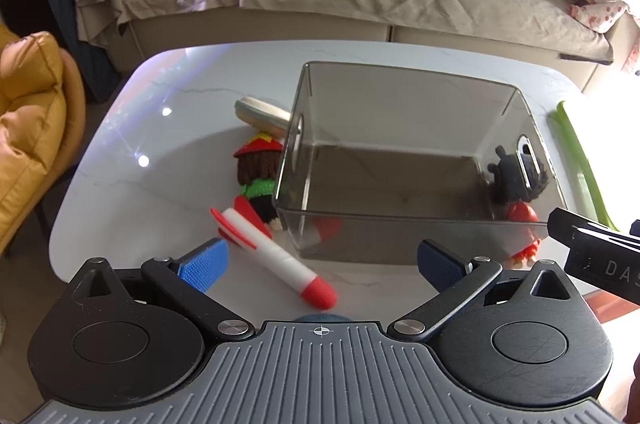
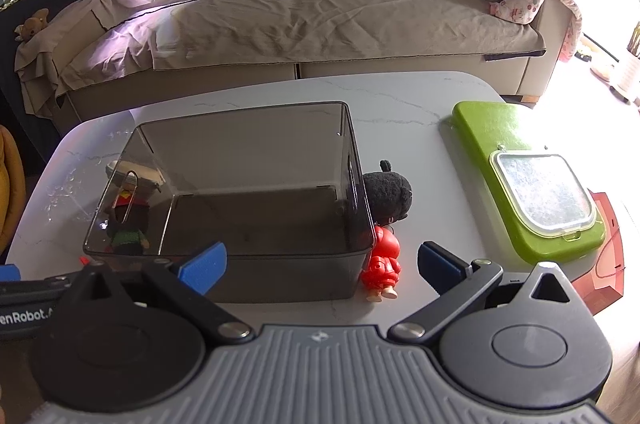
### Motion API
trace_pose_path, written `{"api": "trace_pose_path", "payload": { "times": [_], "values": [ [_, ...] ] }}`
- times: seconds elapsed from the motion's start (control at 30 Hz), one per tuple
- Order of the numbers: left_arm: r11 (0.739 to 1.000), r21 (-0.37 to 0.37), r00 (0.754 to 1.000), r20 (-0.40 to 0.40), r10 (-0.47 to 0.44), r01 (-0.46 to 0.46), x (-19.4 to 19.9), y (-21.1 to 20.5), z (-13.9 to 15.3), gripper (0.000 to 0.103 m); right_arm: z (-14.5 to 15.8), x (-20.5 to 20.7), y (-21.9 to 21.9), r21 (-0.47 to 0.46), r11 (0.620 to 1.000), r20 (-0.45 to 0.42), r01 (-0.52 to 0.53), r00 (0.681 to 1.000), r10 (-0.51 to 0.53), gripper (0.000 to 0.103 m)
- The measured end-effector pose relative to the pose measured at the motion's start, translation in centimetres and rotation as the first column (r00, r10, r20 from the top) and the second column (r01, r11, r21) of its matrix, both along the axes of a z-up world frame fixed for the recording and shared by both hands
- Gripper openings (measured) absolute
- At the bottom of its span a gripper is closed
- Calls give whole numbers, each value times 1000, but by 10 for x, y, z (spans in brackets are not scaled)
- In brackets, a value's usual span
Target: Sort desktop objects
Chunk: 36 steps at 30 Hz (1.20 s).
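Note:
A smoky clear plastic bin [image 1: 412, 160] [image 2: 240, 192] stands empty on the white marble table [image 1: 172, 96] [image 2: 408, 104]. Left of it lie a white toy rocket with red fins and nose [image 1: 276, 252], a knitted doll with a red hat [image 1: 260, 172] [image 2: 128, 220] and a beige case [image 1: 262, 114]. Right of the bin lies a doll with black hair and a red dress [image 2: 382, 224] [image 1: 520, 200]. My left gripper [image 1: 320, 262] is open just above the rocket. My right gripper [image 2: 320, 264] is open near the red-dress doll.
A green lid with a clear flap [image 2: 528, 184] lies at the table's right, over a red mat [image 2: 604, 264]. A sofa covered with a beige sheet [image 2: 300, 4] runs behind the table. An orange cushion [image 1: 28, 128] sits at the left.

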<state>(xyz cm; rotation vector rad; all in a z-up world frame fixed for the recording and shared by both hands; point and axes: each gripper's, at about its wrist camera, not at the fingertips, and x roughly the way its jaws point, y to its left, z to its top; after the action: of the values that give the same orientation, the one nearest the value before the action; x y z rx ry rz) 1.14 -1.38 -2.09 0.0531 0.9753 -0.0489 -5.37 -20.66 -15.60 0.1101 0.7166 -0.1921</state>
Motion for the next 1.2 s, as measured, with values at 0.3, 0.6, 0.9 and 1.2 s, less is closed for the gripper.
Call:
{"api": "trace_pose_path", "payload": {
  "times": [0.3,0.6,0.9,1.2],
  "values": [
    [1000,4,1000,-2,13,-13,2,4,-2,103,-1,2,0,-1,1000,-5,8,1000,-8,103],
    [1000,4,1000,7,11,-11,2,5,-2,103,-2,3,0,-1,1000,-10,16,1000,-16,103],
    [1000,-1,1000,24,14,-14,3,8,-2,103,-4,1,-2,-27,1000,-18,13,1000,-14,103],
    [1000,-3,1000,12,20,-20,6,8,-6,103,-4,3,-5,-17,1000,-19,15,1000,-15,103]
  ]
}}
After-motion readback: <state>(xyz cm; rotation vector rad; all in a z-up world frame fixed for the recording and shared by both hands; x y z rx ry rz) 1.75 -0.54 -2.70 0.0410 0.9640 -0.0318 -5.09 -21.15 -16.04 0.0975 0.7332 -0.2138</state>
